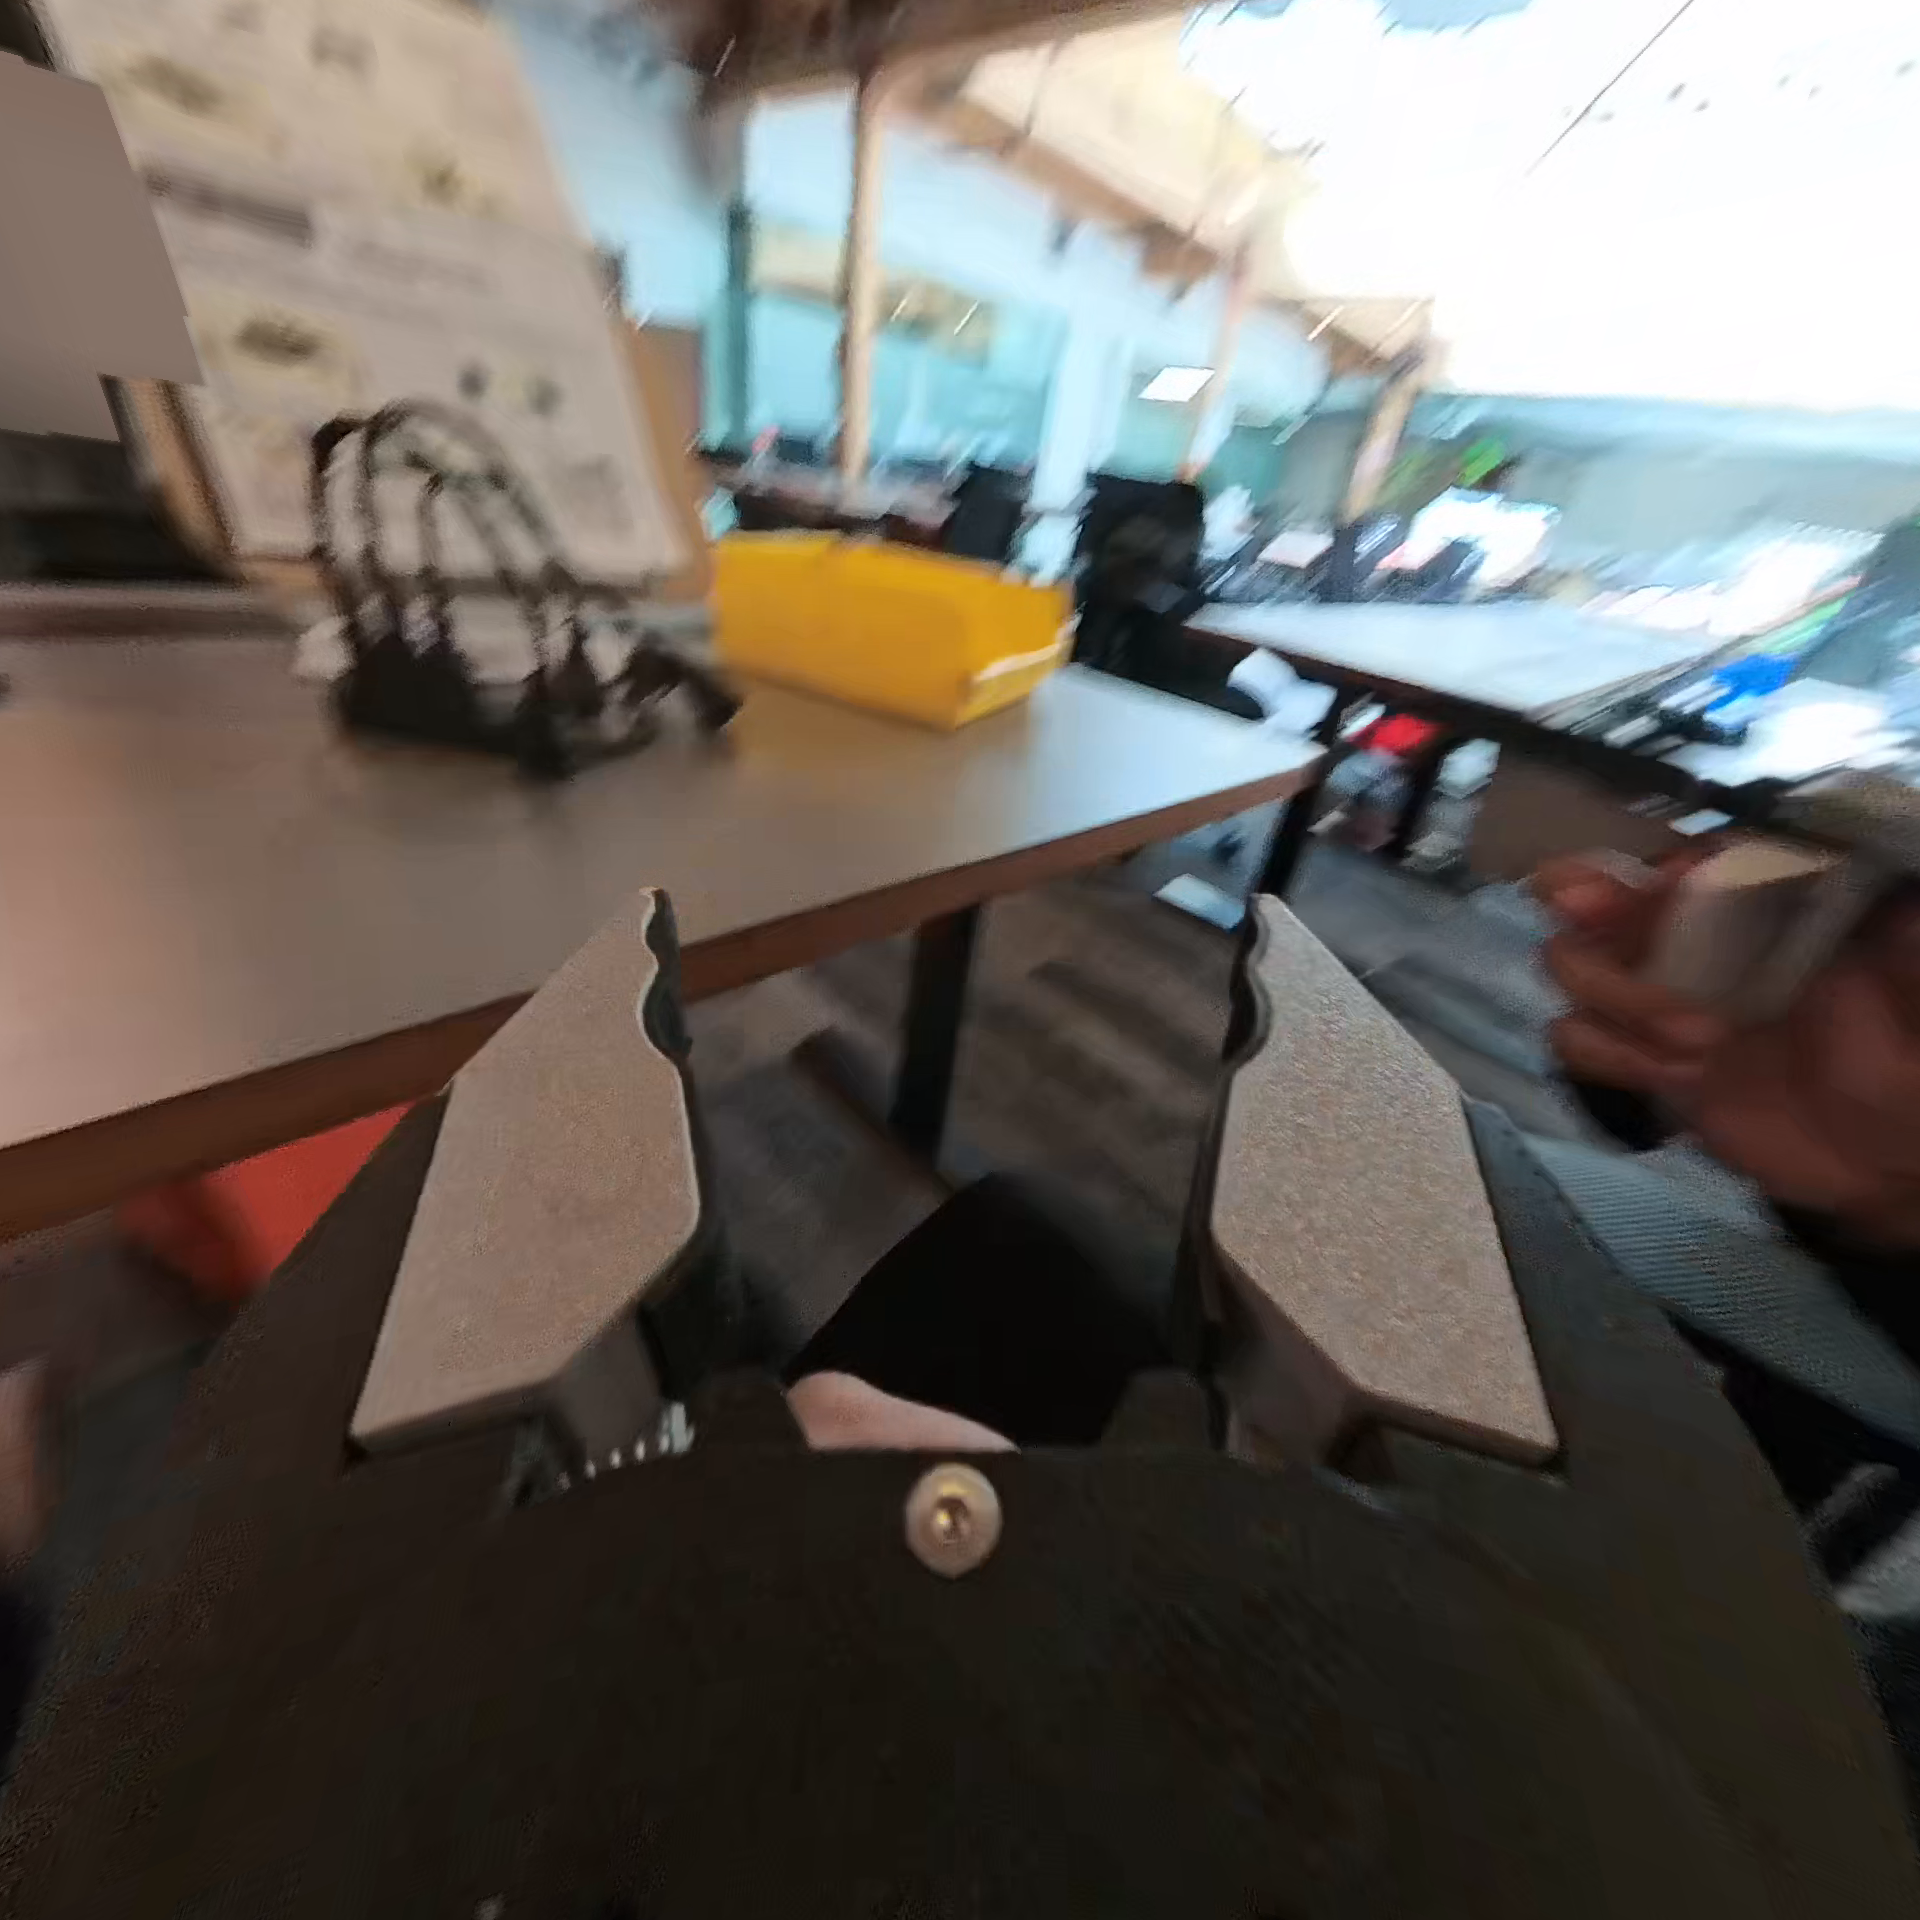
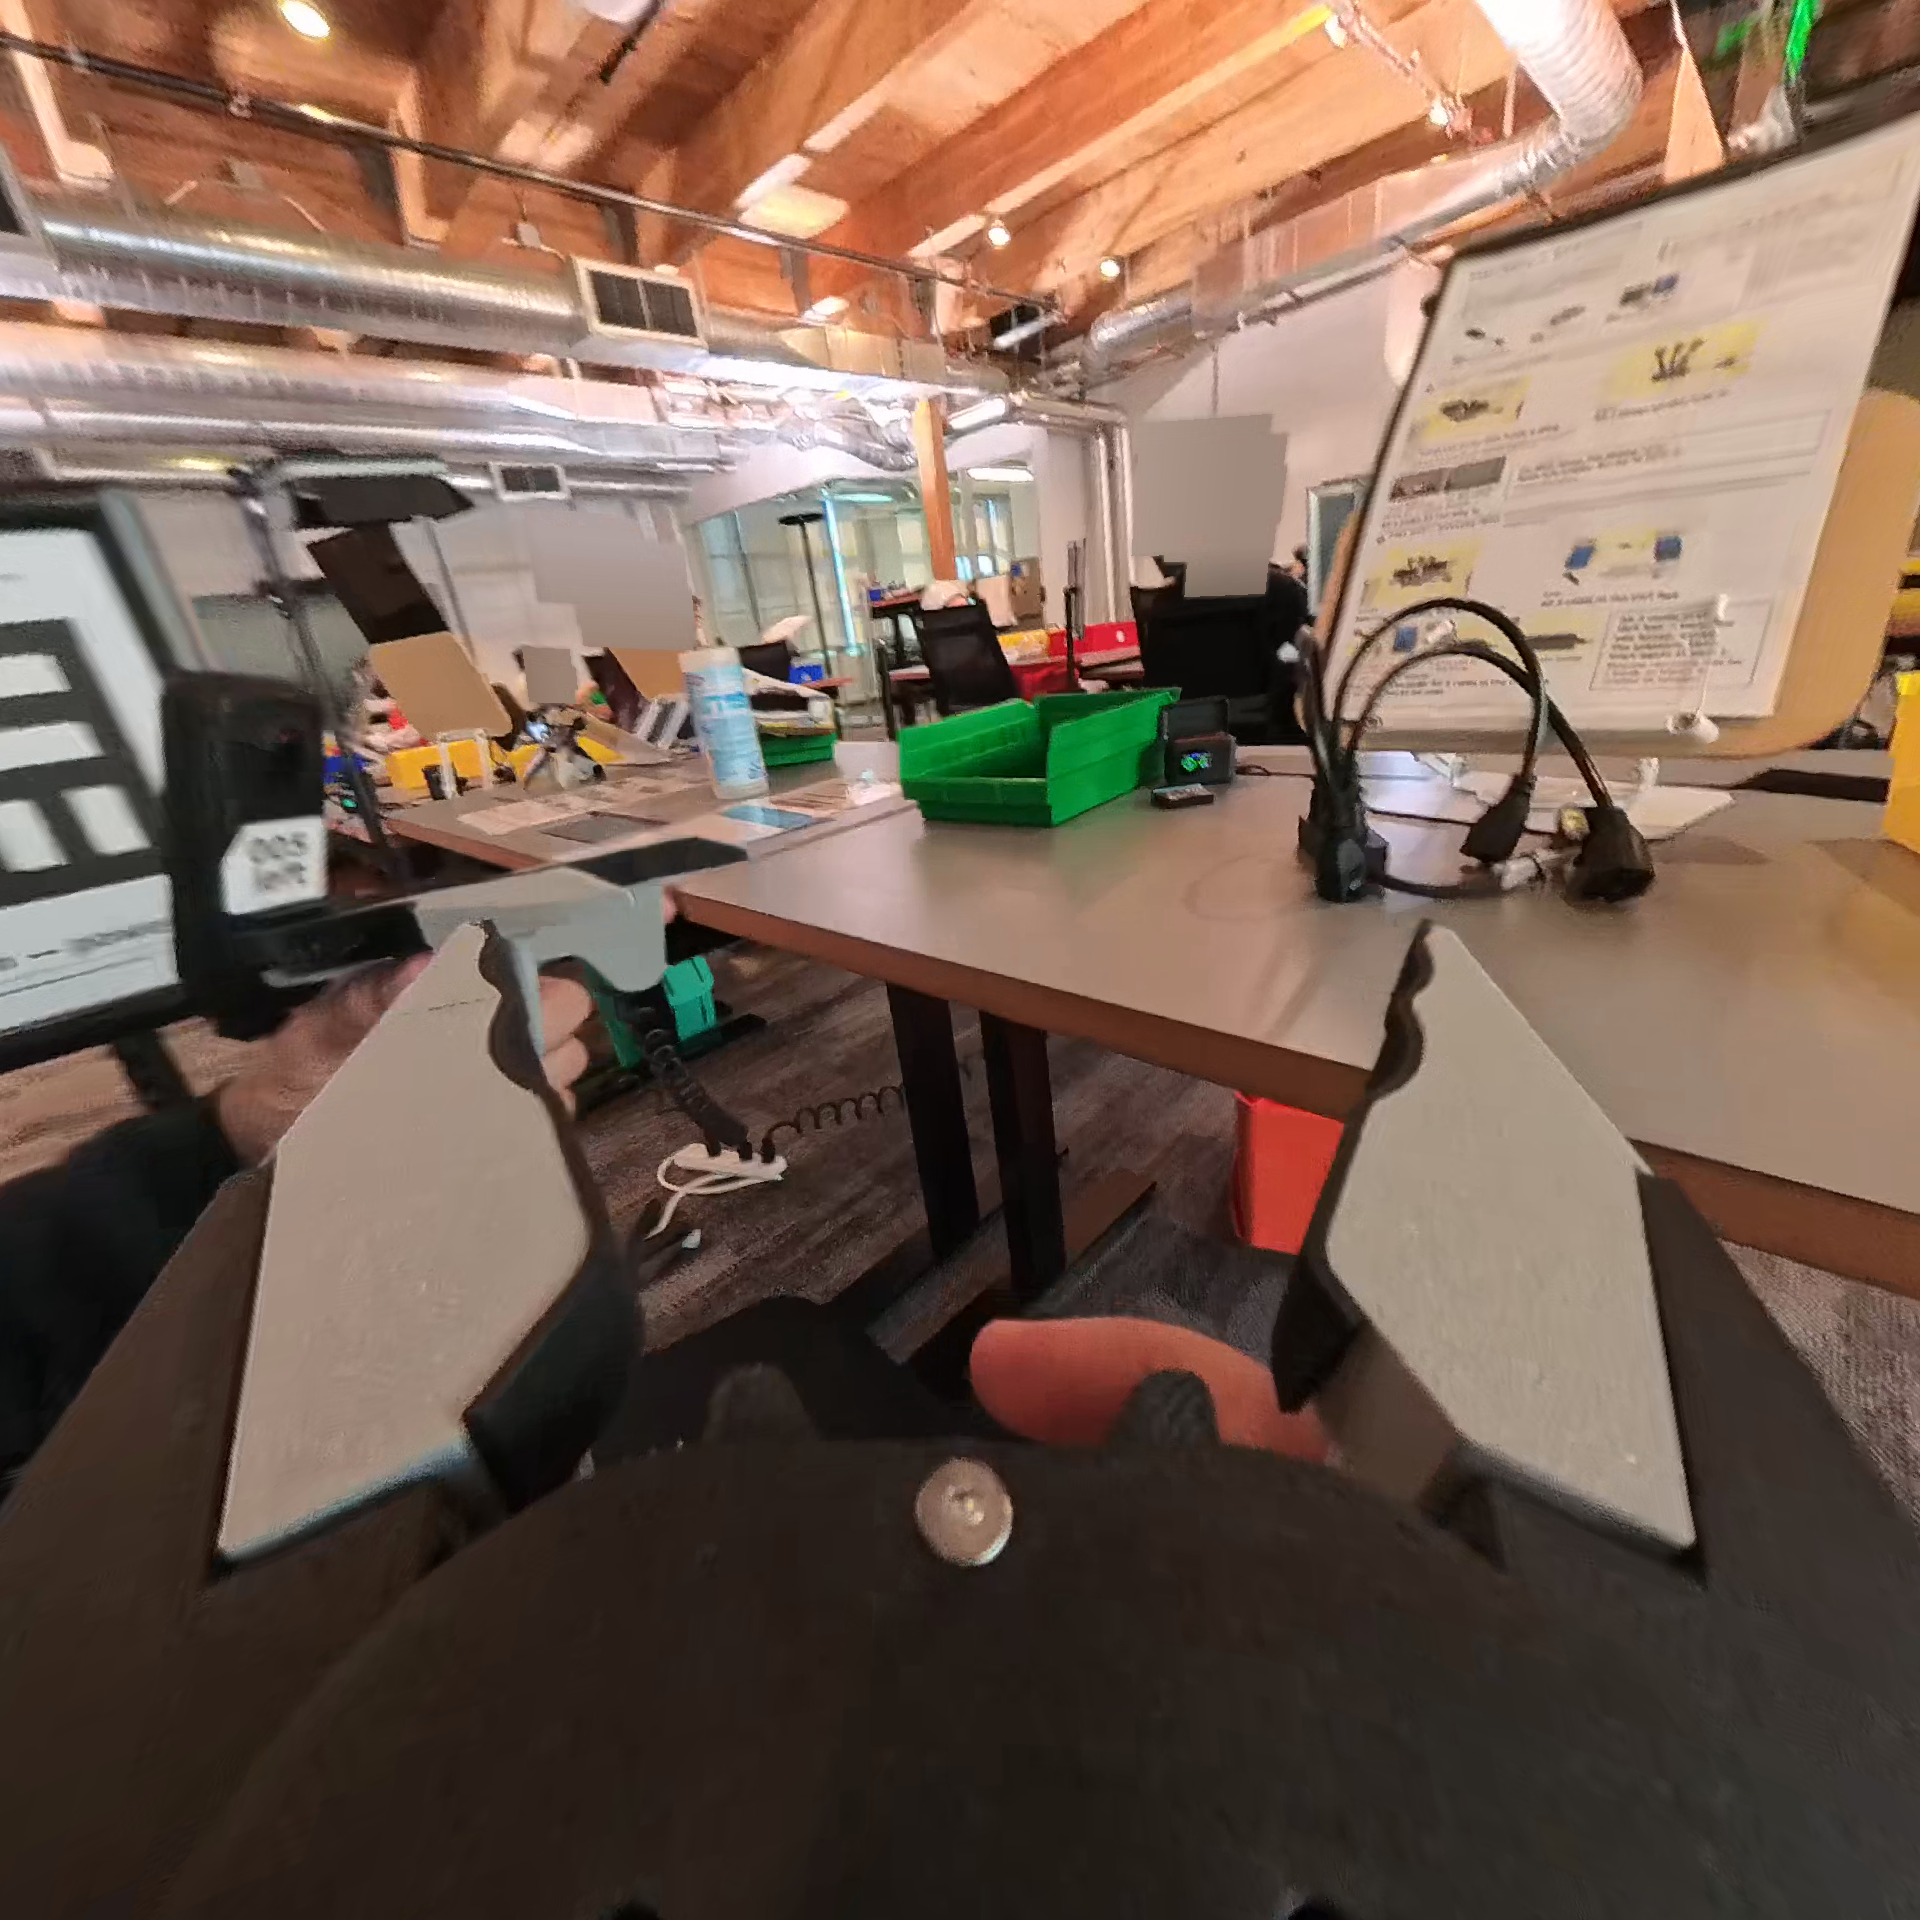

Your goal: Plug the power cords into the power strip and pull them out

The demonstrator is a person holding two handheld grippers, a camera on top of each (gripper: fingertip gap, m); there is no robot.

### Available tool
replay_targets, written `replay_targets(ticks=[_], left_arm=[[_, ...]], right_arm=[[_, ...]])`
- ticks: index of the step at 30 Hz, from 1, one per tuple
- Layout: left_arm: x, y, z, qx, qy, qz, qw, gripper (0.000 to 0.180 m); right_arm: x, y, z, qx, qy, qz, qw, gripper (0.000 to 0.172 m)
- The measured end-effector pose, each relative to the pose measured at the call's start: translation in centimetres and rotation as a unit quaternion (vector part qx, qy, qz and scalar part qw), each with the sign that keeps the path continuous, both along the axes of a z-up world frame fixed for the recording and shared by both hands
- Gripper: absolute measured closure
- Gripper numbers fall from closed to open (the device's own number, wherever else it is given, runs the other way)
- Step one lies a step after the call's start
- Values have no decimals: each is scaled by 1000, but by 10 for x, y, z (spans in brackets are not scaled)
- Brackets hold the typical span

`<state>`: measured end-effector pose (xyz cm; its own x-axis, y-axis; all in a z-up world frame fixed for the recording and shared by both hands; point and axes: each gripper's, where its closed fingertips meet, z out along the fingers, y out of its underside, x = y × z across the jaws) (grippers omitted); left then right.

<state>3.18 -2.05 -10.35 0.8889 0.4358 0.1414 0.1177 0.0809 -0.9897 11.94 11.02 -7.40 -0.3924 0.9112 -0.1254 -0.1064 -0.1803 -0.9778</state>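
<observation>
Blurring the left view, power cords (image 1: 468,603) seem plugged in; both grippers (image 1: 956,935) (image 2: 951,971) gape, bare

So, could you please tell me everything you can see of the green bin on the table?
The green bin is an open-topped, glossy plastic storage bin with a low cut-down front and taller side and back walls. It seems to be nested in a second green bin. It sits upright on the grey table, towards its far edge, left of the black power cords. A small black device stands close at its right.
</observation>
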Motion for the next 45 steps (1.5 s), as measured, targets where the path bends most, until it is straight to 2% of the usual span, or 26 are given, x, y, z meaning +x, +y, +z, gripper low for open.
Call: replay_targets(ticks=[3,5,11,15,18,23,27,29,35,38,42,45], left_arm=[[-72,-15,-30,-122,-24,110,986,76],[-116,-19,-38,-173,-41,144,973,74],[-264,-11,-31,-191,-35,213,958,71],[-353,10,-54,-215,-25,235,948,73],[-395,26,-71,-237,-28,234,943,75],[-417,45,-69,-223,-24,226,948,78],[-413,63,-64,-226,12,223,948,84],[-411,71,-58,-210,26,233,949,95],[-396,100,-56,-200,19,253,946,107],[-387,108,-55,-203,26,280,938,131],[-377,107,-39,-209,104,337,912,180],[-374,108,-28,-207,156,377,889,180]], right_arm=[[-46,34,-21,35,-48,-37,998,14],[-84,63,-33,57,-86,-61,993,15],[-225,148,-70,120,-192,-102,969,15],[-304,191,-106,168,-260,-118,944,15],[-335,212,-136,183,-341,-116,915,15],[-357,233,-144,176,-370,-139,902,15],[-362,234,-159,160,-417,-132,885,15],[-363,235,-166,158,-440,-133,874,15],[-367,229,-174,165,-461,-135,861,14],[-368,228,-174,166,-462,-136,860,14],[-367,228,-174,169,-461,-129,861,15],[-366,228,-174,169,-461,-129,861,15]])
